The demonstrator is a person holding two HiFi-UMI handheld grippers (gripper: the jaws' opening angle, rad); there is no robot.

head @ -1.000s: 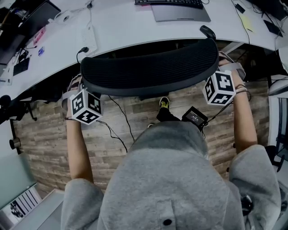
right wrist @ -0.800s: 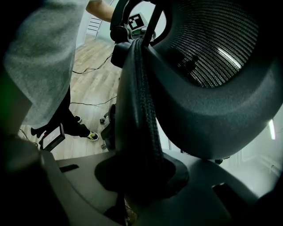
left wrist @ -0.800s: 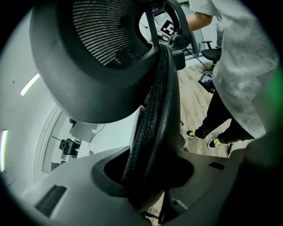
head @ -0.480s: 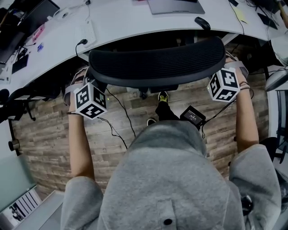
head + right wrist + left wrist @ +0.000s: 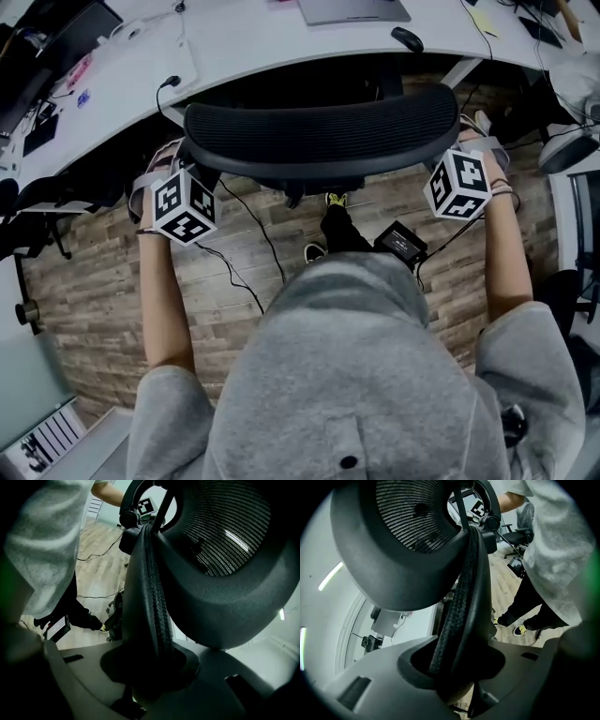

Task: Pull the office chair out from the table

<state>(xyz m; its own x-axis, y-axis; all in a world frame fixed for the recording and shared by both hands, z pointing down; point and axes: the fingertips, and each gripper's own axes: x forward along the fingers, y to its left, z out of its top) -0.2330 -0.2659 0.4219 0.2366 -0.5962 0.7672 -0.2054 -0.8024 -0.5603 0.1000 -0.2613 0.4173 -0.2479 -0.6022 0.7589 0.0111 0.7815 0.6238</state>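
Observation:
The office chair's black mesh backrest (image 5: 319,136) stretches across the head view, just off the white table's curved edge (image 5: 234,66). My left gripper (image 5: 185,161) is shut on the backrest's left end, its marker cube below it. My right gripper (image 5: 457,131) is shut on the right end. In the left gripper view the backrest's ribbed rim (image 5: 464,597) runs down between the jaws of the left gripper (image 5: 454,667). The right gripper view shows the same rim (image 5: 152,597) pinched in the right gripper (image 5: 150,663). The seat is hidden under the backrest.
A laptop (image 5: 354,9) and a mouse (image 5: 407,39) lie on the table. Cables (image 5: 253,234) trail over the wooden floor, and a small black box (image 5: 403,242) hangs by my legs. Another chair's base (image 5: 33,234) stands at the left, with more furniture at the right edge.
The backrest and both grippers have come back away from the table together. The dark gap between table edge and backrest has widened, and the keyboard has slid out of the picture's top.

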